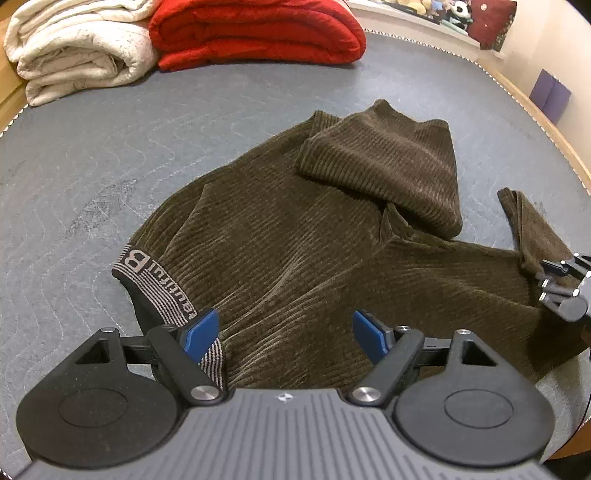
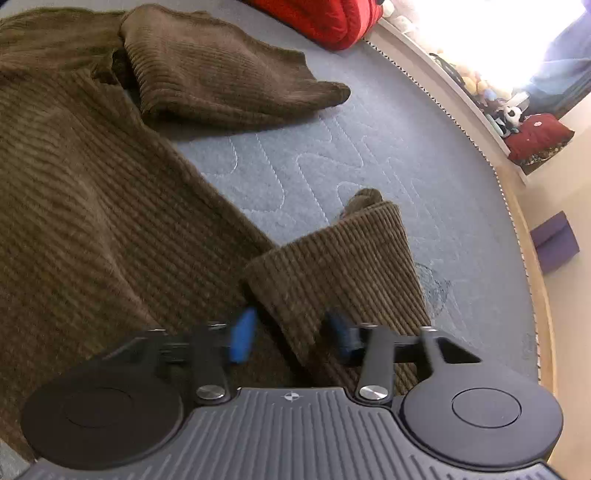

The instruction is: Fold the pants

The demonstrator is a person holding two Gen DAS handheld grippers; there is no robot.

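Left tool (image 1: 284,332): blue pads spread wide, low centre of its view, over the waistband end of the brown corduroy pants (image 1: 295,251); nothing gripped. Right tool (image 2: 291,334): blurred, pads partly apart astride a folded-back leg cuff (image 2: 343,258); contact cannot be told. Pants lie crumpled on the grey quilted mattress (image 1: 110,147). Upper left, far: folded cream blanket (image 1: 81,48) and red blanket (image 1: 258,33).

Pants (image 1: 295,240): dark olive-brown corduroy, ribbed; waistband (image 1: 155,284) black with pale grey stripes and lettering. Mattress (image 1: 110,155): blue-grey, wavy quilting stitched in white. Folded blankets: one red (image 1: 258,33), one cream (image 1: 77,48). Gripper pads (image 1: 201,334): blue on black arms.
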